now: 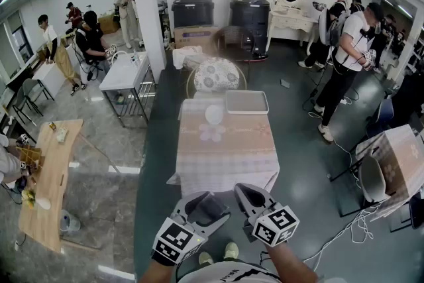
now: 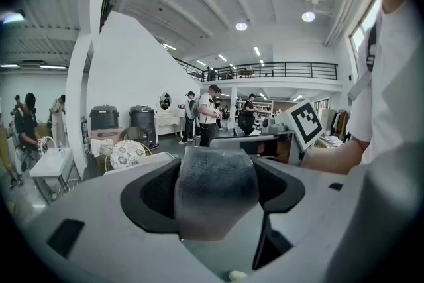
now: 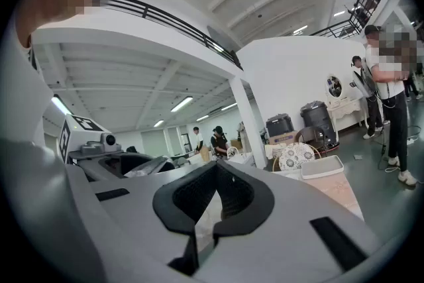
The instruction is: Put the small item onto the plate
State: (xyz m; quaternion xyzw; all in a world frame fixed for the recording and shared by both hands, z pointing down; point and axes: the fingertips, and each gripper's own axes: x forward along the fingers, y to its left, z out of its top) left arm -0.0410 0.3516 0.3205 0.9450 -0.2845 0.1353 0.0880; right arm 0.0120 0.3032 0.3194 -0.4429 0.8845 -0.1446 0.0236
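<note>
From the head view: nothing is being carried yet, so I'd say the task is only just starting, with the reach not begun. The person is standing back from the worktop [image 1: 228, 159], holding the left tongs [image 1: 207, 203] and the right tongs [image 1: 246, 194] low and near its front edge. The tray [image 1: 246, 93] is sitting at the far end. Just off its near left corner a white round piece [image 1: 214, 114] is lying on the cloth, which I take for the small item. A pale flower-shaped piece [image 1: 212, 134] is lying just nearer than that, probably the plate, though both are too small to be sure. Next, I reckon, one pair of tongs is going to have to travel forward towards the tray and come down over that white piece.

From the left gripper view: the left tongs are standing spread wide. A grey, rough-looking block [image 2: 215, 185] is filling the middle of the gap, but it is blurred and I cannot tell what it is. It is not the white piece.

From the right gripper view: the right tongs are drawn close together, leaving only a narrow slit. They are pinching nothing, and the cloth short of the tray is showing through the slit.
</note>
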